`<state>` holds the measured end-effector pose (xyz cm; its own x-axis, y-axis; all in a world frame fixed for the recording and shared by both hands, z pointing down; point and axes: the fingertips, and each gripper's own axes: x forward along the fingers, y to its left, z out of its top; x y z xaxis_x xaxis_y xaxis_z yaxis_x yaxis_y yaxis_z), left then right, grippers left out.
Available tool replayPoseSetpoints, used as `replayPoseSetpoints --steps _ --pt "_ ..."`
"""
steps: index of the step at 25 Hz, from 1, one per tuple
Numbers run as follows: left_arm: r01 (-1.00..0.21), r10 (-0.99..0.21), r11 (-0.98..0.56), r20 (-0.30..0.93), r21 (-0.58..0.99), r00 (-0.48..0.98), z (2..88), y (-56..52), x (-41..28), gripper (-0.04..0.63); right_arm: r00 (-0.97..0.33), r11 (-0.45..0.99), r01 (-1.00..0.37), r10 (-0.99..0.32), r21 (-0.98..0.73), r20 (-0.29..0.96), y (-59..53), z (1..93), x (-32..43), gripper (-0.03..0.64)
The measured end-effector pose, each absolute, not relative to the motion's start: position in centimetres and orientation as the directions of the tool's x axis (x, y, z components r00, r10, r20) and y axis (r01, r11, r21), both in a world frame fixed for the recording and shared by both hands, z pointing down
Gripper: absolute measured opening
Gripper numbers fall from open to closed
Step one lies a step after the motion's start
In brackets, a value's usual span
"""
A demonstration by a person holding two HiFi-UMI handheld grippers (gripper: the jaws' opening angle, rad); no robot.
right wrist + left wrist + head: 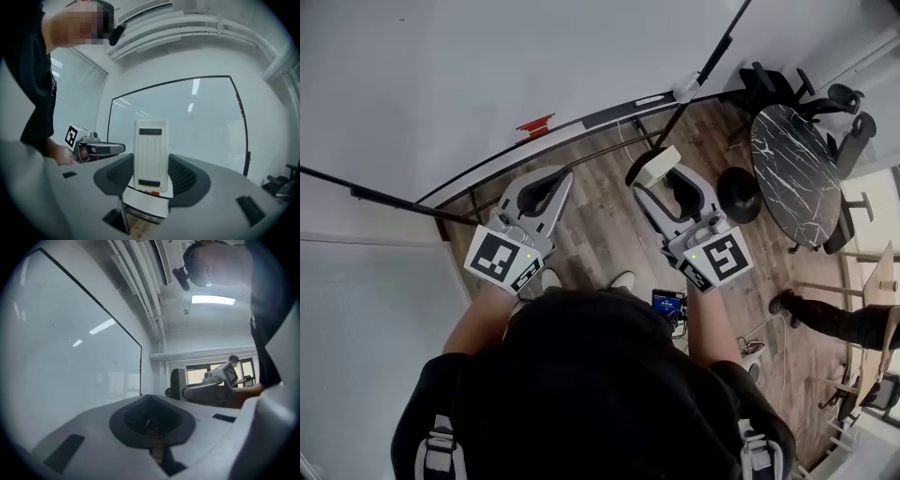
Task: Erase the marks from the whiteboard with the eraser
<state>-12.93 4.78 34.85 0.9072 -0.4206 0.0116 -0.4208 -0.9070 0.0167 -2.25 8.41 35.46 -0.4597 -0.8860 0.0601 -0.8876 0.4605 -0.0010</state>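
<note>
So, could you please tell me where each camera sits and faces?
Head view: on the person's head, steeply down at floor and whiteboard; shows forearms, left tool, right tool gripping the eraser.
Left gripper view: on left tool, along shut jaws towards whiteboard; torso at right.
Right gripper view: on right tool, over the eraser towards whiteboard; torso at left.
Both gripper views show the other tool.

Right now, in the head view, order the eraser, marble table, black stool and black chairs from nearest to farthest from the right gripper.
1. Eraser, held in the right gripper's fingers.
2. Black stool, just to its right.
3. Marble table, further right.
4. Black chairs, beyond the table.
</note>
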Motion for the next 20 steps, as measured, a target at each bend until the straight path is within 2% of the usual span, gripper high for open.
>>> replayPoseSetpoints --steps 13,20 --pt "-0.485 -0.485 -0.875 0.021 -0.015 0.874 34.6 6.9 -3.6 0.005 -0.540 0.543 -0.839 -0.839 0.031 0.068 10.4 35.4 5.8 0.227" --pt "-0.520 -0.520 -0.854 0.032 -0.030 0.853 34.3 6.3 -0.9 0.005 -0.550 0.552 -0.834 -0.832 0.008 0.065 9.3 35.4 8.9 0.227"
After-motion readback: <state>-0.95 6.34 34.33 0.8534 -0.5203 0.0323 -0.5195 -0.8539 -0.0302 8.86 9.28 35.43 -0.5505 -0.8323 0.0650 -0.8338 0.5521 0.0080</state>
